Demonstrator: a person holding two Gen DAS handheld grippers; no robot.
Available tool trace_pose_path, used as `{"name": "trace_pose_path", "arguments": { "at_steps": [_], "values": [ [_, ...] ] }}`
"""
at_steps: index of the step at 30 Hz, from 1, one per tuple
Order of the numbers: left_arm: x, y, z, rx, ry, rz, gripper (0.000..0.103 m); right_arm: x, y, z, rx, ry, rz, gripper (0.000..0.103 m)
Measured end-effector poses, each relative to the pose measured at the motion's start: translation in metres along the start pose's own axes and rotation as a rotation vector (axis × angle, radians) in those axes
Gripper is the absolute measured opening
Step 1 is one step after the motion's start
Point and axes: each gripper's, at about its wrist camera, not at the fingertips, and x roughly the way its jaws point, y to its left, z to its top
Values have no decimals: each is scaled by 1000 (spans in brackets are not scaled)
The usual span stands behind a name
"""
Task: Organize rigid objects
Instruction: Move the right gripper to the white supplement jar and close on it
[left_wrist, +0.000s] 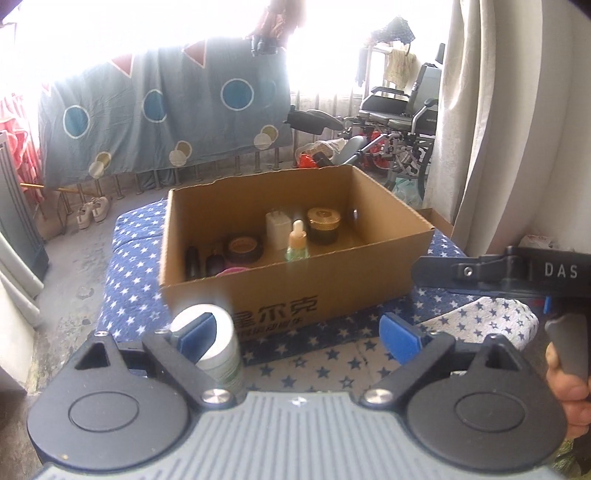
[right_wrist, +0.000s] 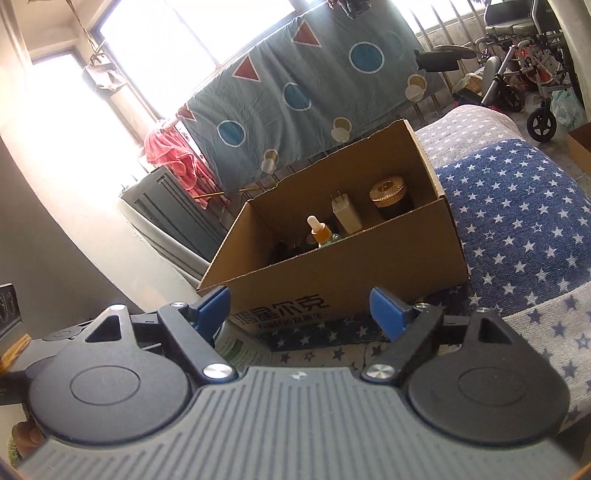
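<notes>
An open cardboard box (left_wrist: 351, 280) (right_wrist: 369, 258) stands on the star-patterned bedding (left_wrist: 129, 258). Inside it are a white charger plug (left_wrist: 277, 225) (right_wrist: 345, 214), a dropper bottle (left_wrist: 297, 242) (right_wrist: 320, 232), a gold-lidded jar (left_wrist: 323, 223) (right_wrist: 388, 192) and several dark jars (left_wrist: 244, 248). In front of the box stands a white bottle with a green label (left_wrist: 225, 332) (right_wrist: 240, 350), just behind each gripper's left finger and not pressed. My left gripper (left_wrist: 298, 334) is open. My right gripper (right_wrist: 301, 310) is open too, and shows from the side at the right edge (left_wrist: 498, 269).
A blue sheet with circles (left_wrist: 162, 110) hangs on railings behind the bed. A wheelchair (left_wrist: 399, 110) and clutter stand at the back right, beside a pale curtain (left_wrist: 498, 110). Shoes (left_wrist: 92, 212) lie on the floor at left. A hand (left_wrist: 569, 369) holds the right gripper.
</notes>
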Motion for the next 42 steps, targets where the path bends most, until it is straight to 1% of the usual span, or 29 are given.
{"name": "trace_pose_path", "arguments": {
  "at_steps": [9, 13, 19, 21, 22, 25, 27, 28, 30, 32, 33, 34, 35, 36, 42],
  "values": [
    [-2, 27, -21, -62, -11, 71, 96, 17, 14, -5, -7, 59, 44, 83],
    [2, 35, -25, -67, -25, 109, 96, 34, 22, -7, -10, 100, 73, 83],
    [25, 46, -30, -66, -16, 159, 96, 68, 39, -3, -8, 158, 145, 83],
    [35, 50, -31, -74, -11, 162, 95, 81, 45, -2, -7, 177, 167, 83],
    [39, 51, -31, -78, -5, 160, 93, 88, 48, -1, -6, 187, 180, 83],
    [49, 54, -33, -93, 8, 145, 87, 111, 57, 1, 1, 224, 217, 77],
    [54, 55, -33, -101, 13, 136, 82, 126, 61, 1, 2, 246, 227, 70],
    [56, 56, -33, -105, 17, 133, 78, 133, 63, 1, 5, 258, 230, 67],
    [60, 56, -33, -112, 28, 125, 72, 144, 66, 0, 9, 276, 231, 58],
    [62, 57, -33, -123, 37, 115, 61, 153, 67, -2, 10, 285, 232, 51],
    [64, 57, -34, -128, 41, 112, 59, 155, 66, -3, 15, 288, 233, 47],
    [64, 57, -34, -128, 42, 118, 55, 158, 66, -4, 23, 292, 233, 44],
    [64, 57, -35, -124, 41, 126, 54, 160, 64, -5, 31, 295, 236, 37],
    [63, 56, -34, -122, 40, 125, 54, 161, 62, -4, 45, 296, 247, 35],
    [60, 48, -33, -105, 41, 109, 54, 157, 53, -7, 86, 283, 254, 34]
  ]
}}
